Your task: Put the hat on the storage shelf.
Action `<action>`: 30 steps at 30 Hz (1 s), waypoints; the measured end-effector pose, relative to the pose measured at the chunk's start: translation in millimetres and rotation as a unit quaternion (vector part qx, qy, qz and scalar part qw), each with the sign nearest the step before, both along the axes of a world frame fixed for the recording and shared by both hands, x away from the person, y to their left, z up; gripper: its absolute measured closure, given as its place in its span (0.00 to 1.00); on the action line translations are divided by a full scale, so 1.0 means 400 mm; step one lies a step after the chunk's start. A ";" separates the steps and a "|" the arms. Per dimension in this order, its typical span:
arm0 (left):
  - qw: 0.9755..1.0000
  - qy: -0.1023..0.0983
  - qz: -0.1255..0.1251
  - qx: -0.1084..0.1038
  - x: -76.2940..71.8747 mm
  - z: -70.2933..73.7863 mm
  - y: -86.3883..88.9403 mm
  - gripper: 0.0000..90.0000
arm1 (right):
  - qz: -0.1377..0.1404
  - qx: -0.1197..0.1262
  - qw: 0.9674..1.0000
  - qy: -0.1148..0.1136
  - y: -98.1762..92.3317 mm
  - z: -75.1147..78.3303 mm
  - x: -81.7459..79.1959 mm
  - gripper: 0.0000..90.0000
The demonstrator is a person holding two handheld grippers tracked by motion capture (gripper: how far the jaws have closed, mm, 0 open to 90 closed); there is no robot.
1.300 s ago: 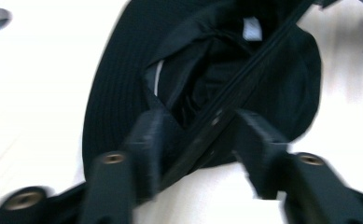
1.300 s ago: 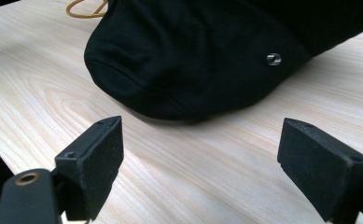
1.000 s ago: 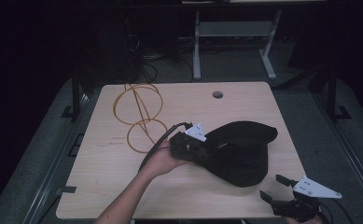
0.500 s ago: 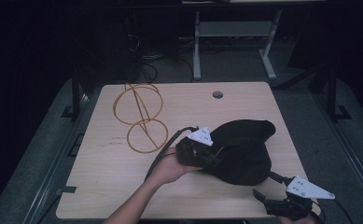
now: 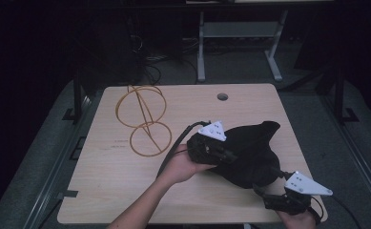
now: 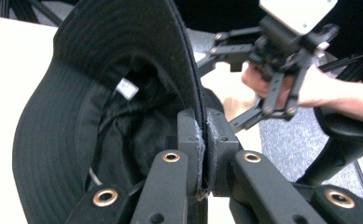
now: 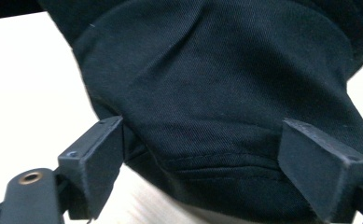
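Rings (image 5: pixel 142 121) of thin yellow-tan wire lie on the left part of the wooden table (image 5: pixel 102 181), well apart from everything else. Toward the middle, the left gripper (image 5: pixel 231 156) is clamped tight on the brim of a black hat (image 5: pixel 250 152); in the left gripper view the brim edge (image 6: pixel 195 93) runs straight down between the two pressed-together jaws, and the hat's inside, with a small white label (image 6: pixel 126 88), faces the camera. The hat sits right of centre, partly on the tabletop. At the near right edge the right gripper (image 5: pixel 264 194) is spread wide; in the right gripper view its jaws stand either side of the hat's crown (image 7: pixel 226 93), not pressing on it.
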State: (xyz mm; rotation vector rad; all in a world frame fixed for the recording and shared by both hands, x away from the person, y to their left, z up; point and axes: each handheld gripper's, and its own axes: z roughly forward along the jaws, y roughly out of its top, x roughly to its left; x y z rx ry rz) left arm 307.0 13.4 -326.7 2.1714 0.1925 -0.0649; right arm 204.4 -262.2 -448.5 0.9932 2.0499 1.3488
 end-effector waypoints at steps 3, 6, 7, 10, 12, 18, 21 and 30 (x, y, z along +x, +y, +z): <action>1.000 0.002 -0.005 -0.003 -0.004 0.004 -0.013 0.96 | 0.004 0.001 1.000 0.002 -0.002 -0.006 0.012 0.25; 1.000 -0.004 -0.010 0.002 -0.006 0.012 -0.024 0.96 | 0.011 -0.007 1.000 0.000 -0.001 -0.010 0.020 0.35; 1.000 -0.005 -0.010 0.001 -0.007 0.014 -0.026 0.96 | 0.015 -0.007 1.000 -0.002 0.000 -0.010 0.022 0.39; 1.000 -0.005 -0.012 -0.004 -0.008 0.018 -0.029 0.96 | 0.023 -0.011 1.000 -0.004 0.003 -0.009 0.027 0.52; 1.000 -0.005 -0.013 -0.003 -0.010 0.015 -0.029 0.96 | 0.028 -0.014 0.999 -0.008 0.003 -0.008 0.030 0.65; 1.000 -0.007 -0.008 0.002 -0.008 0.014 -0.022 0.96 | 0.035 -0.014 0.999 -0.016 0.007 -0.003 0.032 0.89; 1.000 -0.011 -0.001 0.006 -0.009 0.013 -0.014 0.95 | 0.036 -0.008 0.999 -0.020 0.005 0.002 0.032 0.93; 0.999 -0.030 0.026 0.027 -0.014 0.013 0.017 0.79 | 0.034 0.008 0.999 -0.015 -0.001 0.013 0.029 0.94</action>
